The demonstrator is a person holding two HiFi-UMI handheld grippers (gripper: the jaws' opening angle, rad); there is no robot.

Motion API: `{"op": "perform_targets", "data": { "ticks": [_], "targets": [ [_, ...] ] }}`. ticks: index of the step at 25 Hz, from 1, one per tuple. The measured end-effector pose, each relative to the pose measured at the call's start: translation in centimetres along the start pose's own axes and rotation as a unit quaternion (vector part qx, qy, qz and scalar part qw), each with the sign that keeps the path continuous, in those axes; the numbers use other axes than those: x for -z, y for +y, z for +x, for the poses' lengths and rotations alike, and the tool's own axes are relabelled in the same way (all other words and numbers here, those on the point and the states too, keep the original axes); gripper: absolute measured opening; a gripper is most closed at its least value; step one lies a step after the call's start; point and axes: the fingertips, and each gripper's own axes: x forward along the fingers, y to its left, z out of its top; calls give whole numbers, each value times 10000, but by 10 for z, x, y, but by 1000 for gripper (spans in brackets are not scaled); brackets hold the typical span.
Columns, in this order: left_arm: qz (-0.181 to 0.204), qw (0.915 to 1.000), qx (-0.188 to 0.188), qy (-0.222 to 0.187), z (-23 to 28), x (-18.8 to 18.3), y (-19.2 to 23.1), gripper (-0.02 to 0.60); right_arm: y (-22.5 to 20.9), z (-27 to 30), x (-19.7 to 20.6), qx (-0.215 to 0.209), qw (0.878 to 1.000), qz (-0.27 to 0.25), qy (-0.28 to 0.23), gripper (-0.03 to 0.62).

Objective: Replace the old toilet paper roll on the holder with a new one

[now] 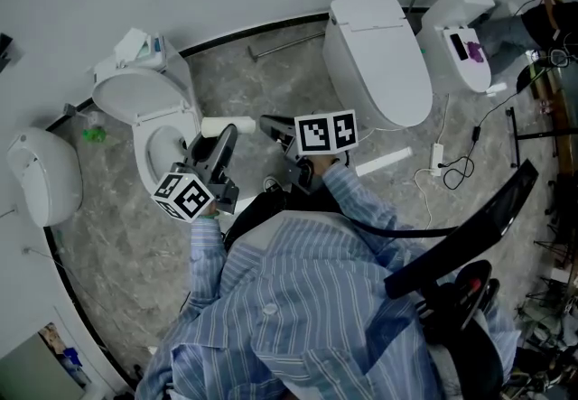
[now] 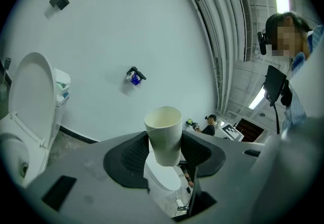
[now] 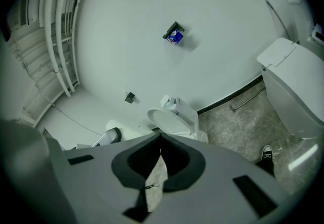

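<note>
Head view first: pinching a white cardboard tube (image 1: 217, 125) in the left tool (image 1: 231, 131), a bit left of frame centre, just right of the open toilet (image 1: 126, 96). Reading it as the spent core of the old roll, though not betting on it. Holding the right tool (image 1: 266, 125) pressed together with nothing in it, just right of the tube. Seeing the open toilet's lid up and its bowl looking empty, as far as can be told. Also spotting a closed toilet (image 1: 375, 55) at upper centre.

Left gripper view: clamping the tube (image 2: 163, 137) across its side wall between the dark pads, upright at lower centre, hollow and with nothing inside. Guessing at very light, thin-walled and easy to crush, so squeezing gently around the middle and not at the open rim. Probably not slippery, being matte card.

Right gripper view: showing the right tool (image 3: 160, 153) closed on nothing, pointing toward the open toilet (image 3: 167, 119) near centre. Noticing a small dark wall fitting (image 3: 174, 35) with something blue at upper centre, and not being able to tell whether that's the holder. Not seeing a fresh roll anywhere.
</note>
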Motion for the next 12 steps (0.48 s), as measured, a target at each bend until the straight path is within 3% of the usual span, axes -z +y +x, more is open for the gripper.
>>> {"op": "perform_targets", "data": {
  "ticks": [12],
  "targets": [
    [-18, 9999, -99, -136, -6, 1, 0, 196, -3, -2, 5, 12, 9999, -72, 126, 6]
  ]
}}
